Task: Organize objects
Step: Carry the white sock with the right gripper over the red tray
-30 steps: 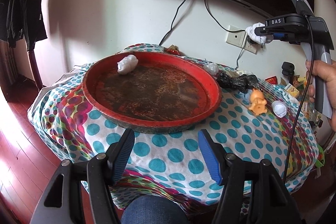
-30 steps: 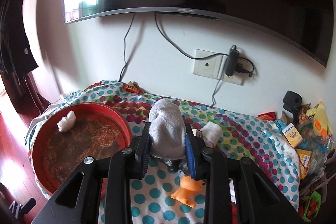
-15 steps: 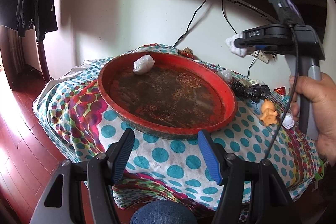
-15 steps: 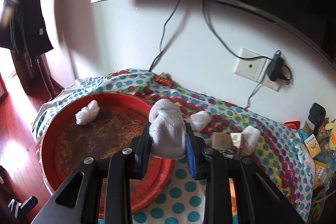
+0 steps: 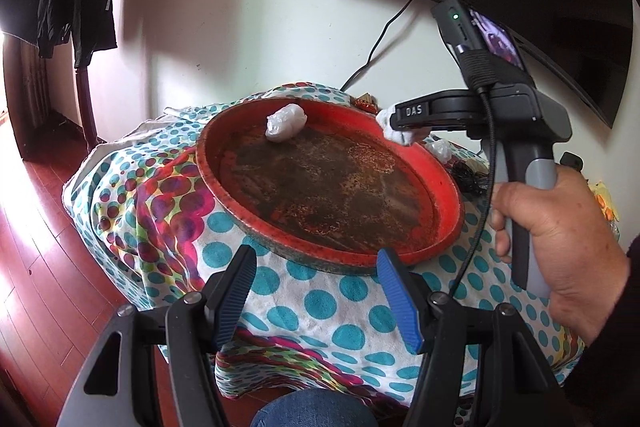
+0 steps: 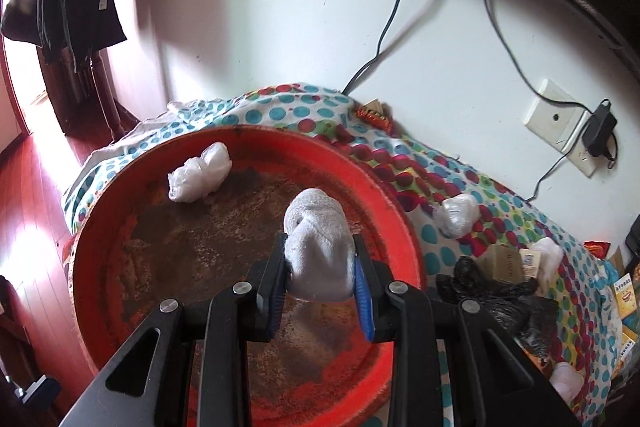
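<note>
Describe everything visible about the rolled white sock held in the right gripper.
The rolled white terry-cloth sock, soft and fuzzy, is bundled into a rounded lump with a fold at its top. The right gripper pinches it from both sides with blue pads, holding it over the round red tray. Nothing else touches it.

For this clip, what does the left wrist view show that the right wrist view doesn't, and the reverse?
Only the left wrist view: the open, empty left gripper, the hand on the right gripper's handle, and a knee below.

Only the right wrist view: the wall socket with its adapter, the black bag, the small box, and the right gripper seen close, shut on the sock.

Both: the red tray, the wrapped bundle in it, a second bundle on the dotted cloth, and the sock over the tray.
</note>
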Action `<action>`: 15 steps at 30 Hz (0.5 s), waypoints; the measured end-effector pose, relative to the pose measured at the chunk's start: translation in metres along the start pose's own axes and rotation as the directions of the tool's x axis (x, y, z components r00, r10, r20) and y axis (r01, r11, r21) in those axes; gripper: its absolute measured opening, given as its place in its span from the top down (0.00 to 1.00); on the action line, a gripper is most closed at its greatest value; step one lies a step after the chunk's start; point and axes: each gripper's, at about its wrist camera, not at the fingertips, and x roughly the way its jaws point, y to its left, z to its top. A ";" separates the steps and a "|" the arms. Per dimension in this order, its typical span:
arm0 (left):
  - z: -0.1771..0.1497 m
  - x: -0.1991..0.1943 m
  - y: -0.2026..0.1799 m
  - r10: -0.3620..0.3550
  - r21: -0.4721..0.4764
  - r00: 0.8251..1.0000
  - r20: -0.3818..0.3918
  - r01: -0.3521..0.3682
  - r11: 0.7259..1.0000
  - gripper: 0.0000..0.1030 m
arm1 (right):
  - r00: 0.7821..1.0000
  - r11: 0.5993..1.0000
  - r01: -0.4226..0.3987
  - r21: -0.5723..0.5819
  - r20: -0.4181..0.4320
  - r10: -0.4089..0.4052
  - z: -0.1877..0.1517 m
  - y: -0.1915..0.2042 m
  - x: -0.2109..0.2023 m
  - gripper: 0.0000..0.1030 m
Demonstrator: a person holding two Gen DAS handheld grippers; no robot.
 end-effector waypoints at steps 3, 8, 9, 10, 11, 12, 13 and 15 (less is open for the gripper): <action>0.001 0.004 0.004 0.002 -0.015 1.000 -0.009 -0.002 1.000 0.38 | 1.000 1.000 -0.004 -0.018 -0.015 0.004 0.005 0.009 0.012 0.73; 0.001 0.008 0.008 0.000 -0.034 1.000 -0.021 -0.001 0.999 0.38 | 0.999 0.997 -0.009 -0.072 -0.041 0.006 0.019 0.025 0.035 0.72; 0.001 0.010 0.009 -0.002 -0.038 1.000 -0.027 0.001 0.999 0.38 | 0.999 0.997 -0.007 -0.081 -0.043 0.003 0.023 0.028 0.039 0.72; 0.001 0.011 0.010 -0.001 -0.040 1.000 -0.030 0.000 0.999 0.38 | 0.999 0.996 -0.008 -0.087 -0.045 0.004 0.025 0.031 0.042 0.72; 0.002 0.012 0.011 0.000 -0.043 0.999 -0.033 -0.002 0.999 0.37 | 0.999 0.996 -0.010 -0.093 -0.046 0.006 0.027 0.033 0.046 0.72; 0.002 0.014 0.012 -0.001 -0.047 0.999 -0.037 -0.001 0.999 0.37 | 0.999 0.995 -0.011 -0.099 -0.049 0.006 0.030 0.035 0.049 0.72; 0.002 0.015 0.013 -0.001 -0.051 0.999 -0.040 -0.001 0.999 0.37 | 0.998 0.995 -0.016 -0.103 -0.055 0.010 0.032 0.038 0.054 0.71; 0.002 0.016 0.015 -0.001 -0.062 0.999 -0.044 -0.001 0.998 0.38 | 0.997 0.994 -0.025 -0.109 -0.072 0.017 0.036 0.041 0.063 0.71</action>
